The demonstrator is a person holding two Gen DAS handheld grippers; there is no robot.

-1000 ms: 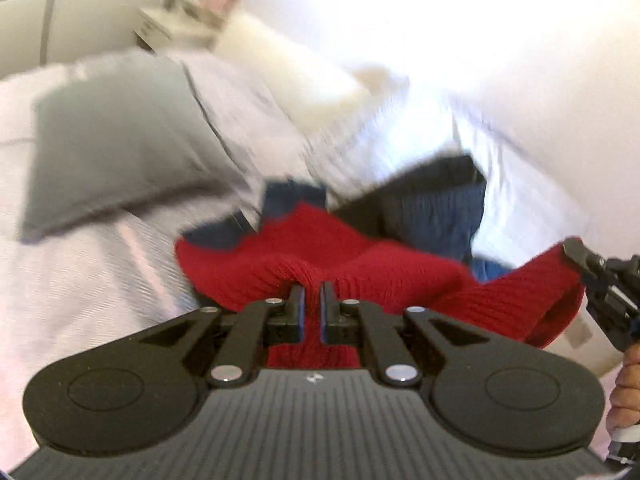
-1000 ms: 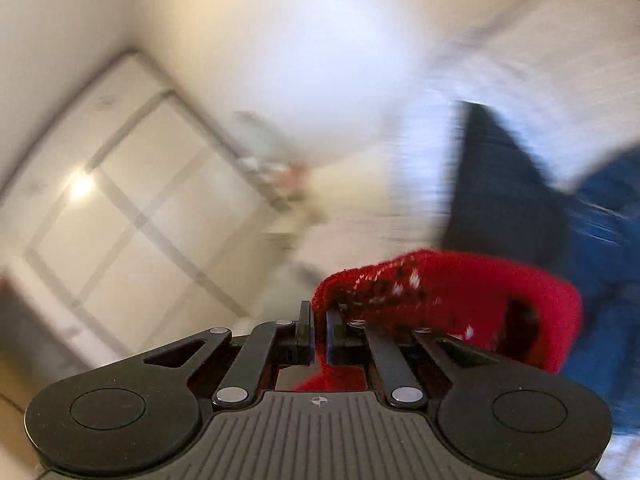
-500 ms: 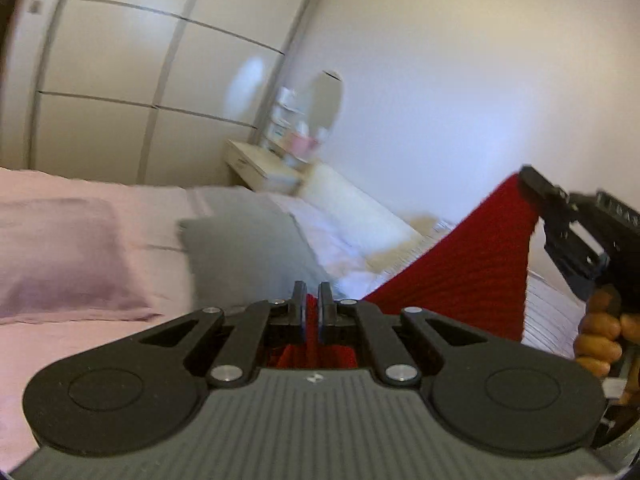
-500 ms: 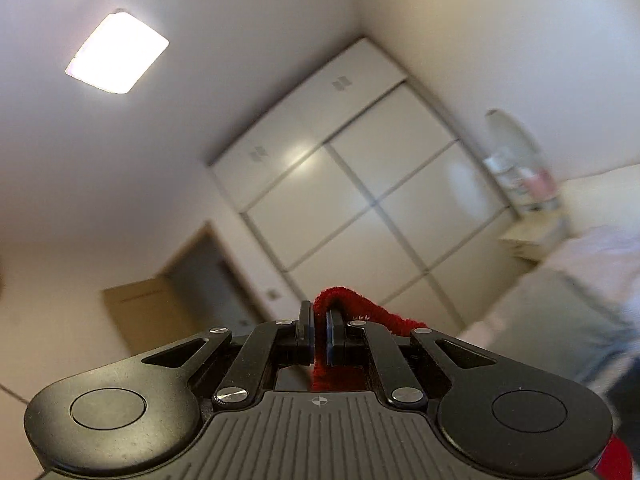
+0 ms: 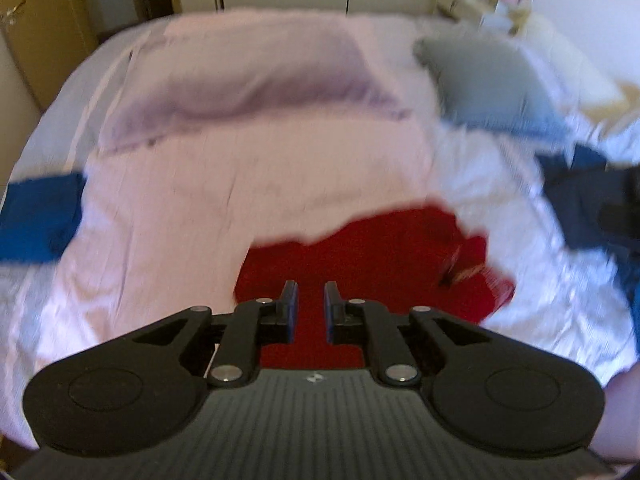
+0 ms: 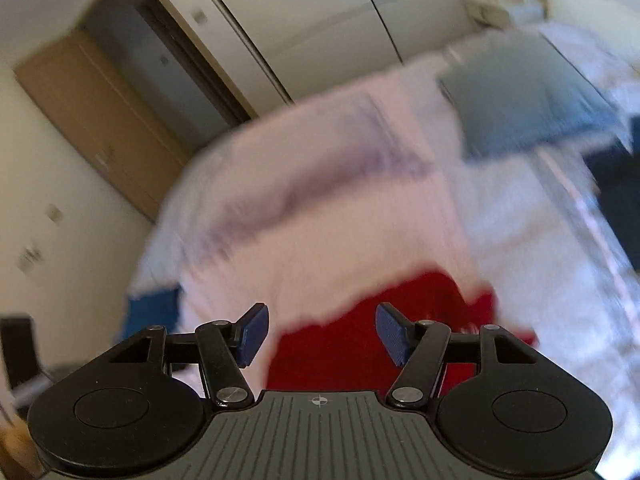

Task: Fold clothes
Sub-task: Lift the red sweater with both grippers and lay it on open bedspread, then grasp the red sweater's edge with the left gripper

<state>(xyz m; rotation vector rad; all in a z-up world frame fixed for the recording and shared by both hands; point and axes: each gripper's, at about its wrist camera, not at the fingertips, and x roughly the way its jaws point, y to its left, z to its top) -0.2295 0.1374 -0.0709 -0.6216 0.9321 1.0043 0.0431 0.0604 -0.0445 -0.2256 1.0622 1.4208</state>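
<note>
A red knitted sweater [image 5: 360, 248] lies spread on the pale pink bed sheet [image 5: 240, 184], just ahead of both grippers. My left gripper [image 5: 311, 300] hovers over the sweater's near part, fingers a little apart, with red cloth showing in the gap and nothing pinched. In the right wrist view the same sweater [image 6: 360, 340] lies below my right gripper [image 6: 322, 324], whose blue-padded fingers [image 6: 252, 336] stand wide open and hold nothing. Both views are motion-blurred.
A folded blue garment [image 5: 36, 220] sits at the bed's left edge. A lilac pillow [image 5: 248, 76] and a grey pillow [image 5: 488, 84] lie at the head. Dark clothes [image 5: 588, 200] are piled at the right. A wooden door [image 6: 92, 120] and wardrobe stand beyond.
Both grippers held the red sweater raised in the air; now both have opened and the sweater lies on the bed in front of them. Both cameras have swung down toward the bed.
</note>
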